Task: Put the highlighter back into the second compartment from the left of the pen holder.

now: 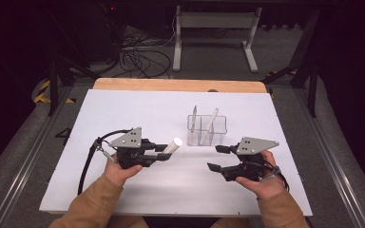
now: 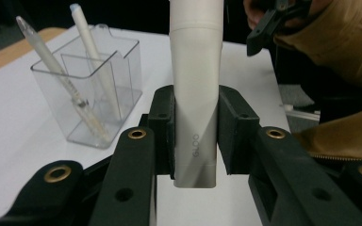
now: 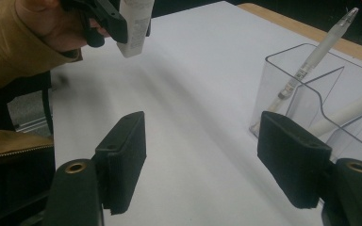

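Right gripper [image 1: 217, 157]: you are holding its jaws spread wide with nothing between them, waiting near the box.
Left gripper [image 2: 195, 136]: its jaws are pinching the white glue stick [image 2: 195, 94] by its bottom end, so the top is pointing forward, above the tabletop [image 1: 138, 114].
Clear box [image 1: 207, 129]: it is standing just past the glue stick, holding two pens [image 2: 92, 61] leaning upright, probably where the stick is going.
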`<state>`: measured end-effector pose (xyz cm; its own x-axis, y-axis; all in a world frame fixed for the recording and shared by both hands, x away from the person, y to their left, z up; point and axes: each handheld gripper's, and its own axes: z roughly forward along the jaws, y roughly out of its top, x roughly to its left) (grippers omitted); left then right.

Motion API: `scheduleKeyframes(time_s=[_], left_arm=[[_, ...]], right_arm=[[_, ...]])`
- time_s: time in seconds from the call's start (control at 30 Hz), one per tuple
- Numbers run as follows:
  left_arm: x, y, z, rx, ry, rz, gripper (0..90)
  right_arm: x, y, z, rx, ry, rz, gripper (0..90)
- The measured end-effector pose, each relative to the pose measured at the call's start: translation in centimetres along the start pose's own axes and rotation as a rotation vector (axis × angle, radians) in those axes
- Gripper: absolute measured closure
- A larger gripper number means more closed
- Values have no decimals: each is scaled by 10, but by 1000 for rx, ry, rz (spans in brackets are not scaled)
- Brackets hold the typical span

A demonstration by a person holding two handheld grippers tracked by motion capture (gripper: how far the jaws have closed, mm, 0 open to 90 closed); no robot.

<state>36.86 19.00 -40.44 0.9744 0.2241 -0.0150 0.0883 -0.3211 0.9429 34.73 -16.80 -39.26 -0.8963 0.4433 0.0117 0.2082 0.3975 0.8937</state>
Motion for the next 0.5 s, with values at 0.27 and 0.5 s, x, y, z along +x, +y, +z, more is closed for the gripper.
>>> scheduleKeyframes(time_s=[0.27, 0.5], left_arm=[[-4, -8, 10, -61, 11, 0, 703], [-5, -9, 13, -95, 30, -11, 703]], right_arm=[[1, 0, 1, 0, 5, -3, 342], [3, 2, 2, -4, 9, -2, 342]])
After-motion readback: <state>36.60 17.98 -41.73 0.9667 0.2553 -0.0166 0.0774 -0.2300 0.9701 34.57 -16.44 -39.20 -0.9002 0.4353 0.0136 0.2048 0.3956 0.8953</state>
